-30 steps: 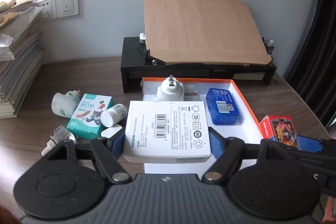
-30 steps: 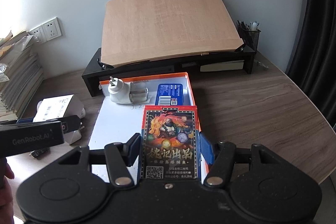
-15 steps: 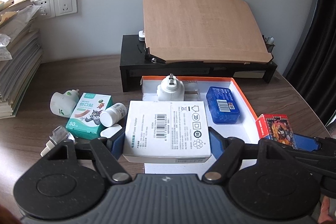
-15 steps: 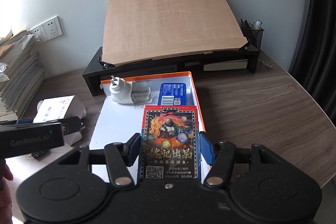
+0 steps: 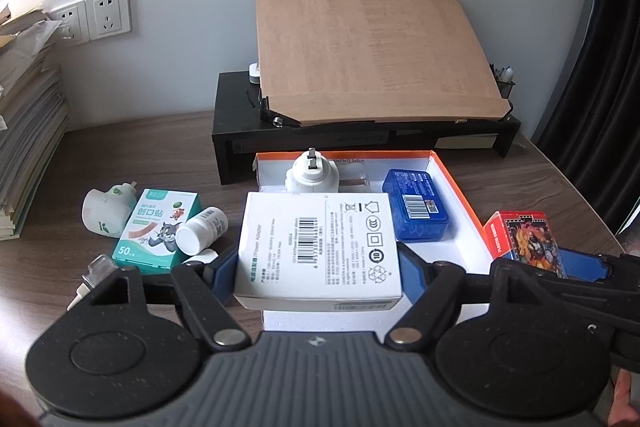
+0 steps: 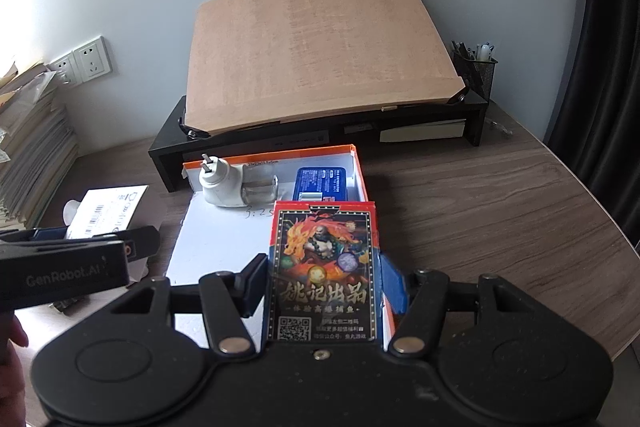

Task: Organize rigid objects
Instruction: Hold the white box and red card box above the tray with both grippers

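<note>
Both grippers loaded: left gripper (image 5: 318, 263) clamps white box (image 5: 318, 251), right gripper (image 6: 324, 283) clamps card deck (image 6: 324, 271), over tray (image 5: 460, 187).

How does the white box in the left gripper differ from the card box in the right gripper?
The white adapter box is plain white with black print and a barcode; the card box is red with colourful artwork. The white adapter box looks wider than the card box. Both are rigid boxes, each clamped between a gripper's blue pads.
</note>
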A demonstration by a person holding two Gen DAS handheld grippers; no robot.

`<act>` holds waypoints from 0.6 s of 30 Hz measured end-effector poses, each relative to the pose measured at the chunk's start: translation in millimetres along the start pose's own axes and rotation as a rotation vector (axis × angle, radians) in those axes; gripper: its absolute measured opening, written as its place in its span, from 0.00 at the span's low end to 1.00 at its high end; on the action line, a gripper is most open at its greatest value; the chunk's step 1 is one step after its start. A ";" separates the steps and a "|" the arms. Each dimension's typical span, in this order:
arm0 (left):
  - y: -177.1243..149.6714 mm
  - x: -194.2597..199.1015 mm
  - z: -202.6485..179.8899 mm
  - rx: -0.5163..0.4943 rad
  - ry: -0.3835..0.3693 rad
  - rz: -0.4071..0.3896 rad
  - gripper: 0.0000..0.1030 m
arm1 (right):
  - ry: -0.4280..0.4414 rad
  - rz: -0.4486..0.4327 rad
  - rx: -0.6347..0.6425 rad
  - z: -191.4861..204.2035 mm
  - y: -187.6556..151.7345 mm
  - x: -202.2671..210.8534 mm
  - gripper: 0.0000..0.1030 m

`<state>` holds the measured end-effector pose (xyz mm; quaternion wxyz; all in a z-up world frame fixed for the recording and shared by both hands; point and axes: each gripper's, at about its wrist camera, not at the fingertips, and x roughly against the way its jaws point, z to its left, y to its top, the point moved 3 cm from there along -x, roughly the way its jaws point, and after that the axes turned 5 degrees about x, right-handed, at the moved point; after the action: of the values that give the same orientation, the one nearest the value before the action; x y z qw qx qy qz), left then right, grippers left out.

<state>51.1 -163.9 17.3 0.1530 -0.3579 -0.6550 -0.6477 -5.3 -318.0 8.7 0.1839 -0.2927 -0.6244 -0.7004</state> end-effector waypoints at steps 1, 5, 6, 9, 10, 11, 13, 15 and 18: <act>-0.4 -0.4 0.1 0.001 0.000 0.001 0.76 | -0.003 0.002 0.000 -0.5 -0.3 -0.5 0.69; -2.4 -1.9 -0.1 0.003 -0.003 0.011 0.76 | -0.004 0.006 -0.002 -1.4 -0.6 -1.2 0.69; -2.8 -1.9 0.0 0.003 -0.003 0.011 0.76 | -0.004 0.005 -0.002 -1.5 -0.4 -1.3 0.69; -3.3 -2.5 0.7 0.008 -0.003 0.015 0.76 | -0.002 0.007 0.000 -0.4 -0.4 -2.2 0.69; -3.8 -2.5 0.8 0.009 -0.002 0.016 0.76 | -0.003 0.008 0.001 -0.3 -0.7 -2.3 0.69; -4.2 -2.5 1.0 0.009 -0.002 0.017 0.76 | -0.002 0.009 0.001 -0.4 -0.8 -2.4 0.69; -4.8 -1.8 1.6 0.010 -0.003 0.017 0.76 | -0.002 0.010 -0.001 -0.4 -1.0 -2.7 0.69; -5.1 -1.3 2.1 0.011 0.000 0.016 0.76 | 0.000 0.012 0.001 -0.5 -1.4 -3.1 0.69; -5.2 -0.1 3.7 0.011 0.001 0.013 0.76 | 0.002 0.014 -0.001 -0.3 -0.8 -3.5 0.69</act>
<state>48.7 -159.9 13.0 0.1598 -0.3609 -0.6561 -0.6432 -3.2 -318.6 5.8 0.1891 -0.2965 -0.6220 -0.6996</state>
